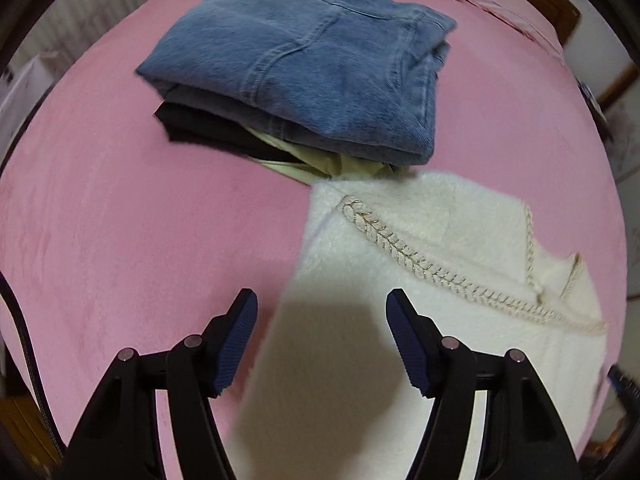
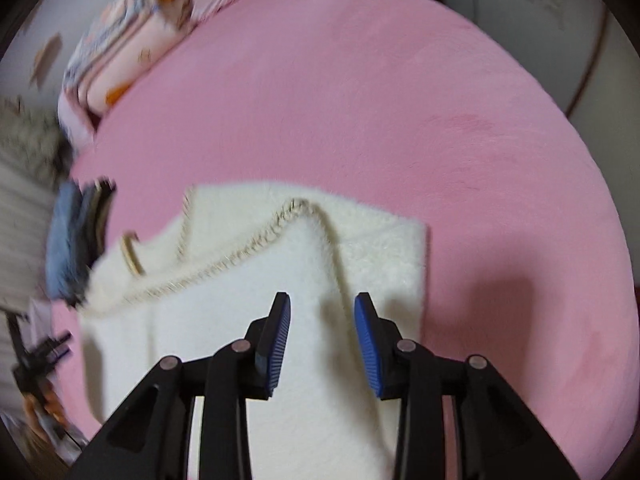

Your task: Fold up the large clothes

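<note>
Both grippers hover with jaws spread, gripping nothing: left gripper (image 1: 322,336) and right gripper (image 2: 322,338) over the folded white sweater (image 1: 432,248) on the pink bed (image 1: 140,220), beside the folded jeans (image 1: 304,56) topping a stack.

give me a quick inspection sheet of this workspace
surface: pink bed cover, mostly bare.
job's things: white fuzzy garment lying flat, braided trim up; folded jeans topping a stack over a black garment and pale green garment.
clutter: nothing seen.
grippers: left hand-held gripper open above the white garment's edge; right hand-held gripper open over it.
cables: dark cable at left edge.
surroundings: pillows at bed's far end.
</note>
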Action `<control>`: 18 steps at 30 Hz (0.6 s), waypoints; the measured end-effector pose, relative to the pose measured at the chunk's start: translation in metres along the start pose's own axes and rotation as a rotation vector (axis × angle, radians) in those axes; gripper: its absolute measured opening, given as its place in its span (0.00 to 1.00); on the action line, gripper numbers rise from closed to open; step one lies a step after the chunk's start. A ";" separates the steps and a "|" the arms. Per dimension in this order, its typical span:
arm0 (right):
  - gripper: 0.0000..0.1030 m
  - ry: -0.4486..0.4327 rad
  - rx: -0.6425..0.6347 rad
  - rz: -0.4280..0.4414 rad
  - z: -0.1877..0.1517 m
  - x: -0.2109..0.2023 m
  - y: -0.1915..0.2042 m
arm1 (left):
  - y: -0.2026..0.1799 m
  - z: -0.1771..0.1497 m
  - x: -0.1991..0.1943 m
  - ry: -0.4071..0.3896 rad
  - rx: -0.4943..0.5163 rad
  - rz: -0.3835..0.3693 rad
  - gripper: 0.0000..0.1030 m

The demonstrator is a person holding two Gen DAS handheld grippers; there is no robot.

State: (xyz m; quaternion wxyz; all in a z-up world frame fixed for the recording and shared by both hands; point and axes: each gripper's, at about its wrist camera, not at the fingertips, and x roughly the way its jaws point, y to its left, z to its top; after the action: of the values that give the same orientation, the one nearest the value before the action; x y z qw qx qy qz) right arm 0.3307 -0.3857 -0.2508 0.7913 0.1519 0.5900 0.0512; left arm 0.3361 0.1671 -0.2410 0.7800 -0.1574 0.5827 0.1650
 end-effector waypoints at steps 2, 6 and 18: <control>0.33 0.010 -0.042 -0.017 0.004 0.015 0.009 | -0.005 0.004 0.010 -0.004 0.054 0.016 0.64; 0.33 0.017 -0.069 -0.047 0.012 0.039 0.020 | -0.013 0.010 0.030 -0.008 0.150 0.021 0.64; 0.10 -0.024 -0.055 -0.093 0.014 0.067 0.040 | -0.027 0.014 0.042 -0.042 0.279 0.070 0.07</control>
State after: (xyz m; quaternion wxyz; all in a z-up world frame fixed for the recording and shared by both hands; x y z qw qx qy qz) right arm 0.3682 -0.3330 -0.2968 0.8037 0.1032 0.5853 0.0287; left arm 0.3711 0.1516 -0.2764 0.8001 -0.0234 0.5887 0.1128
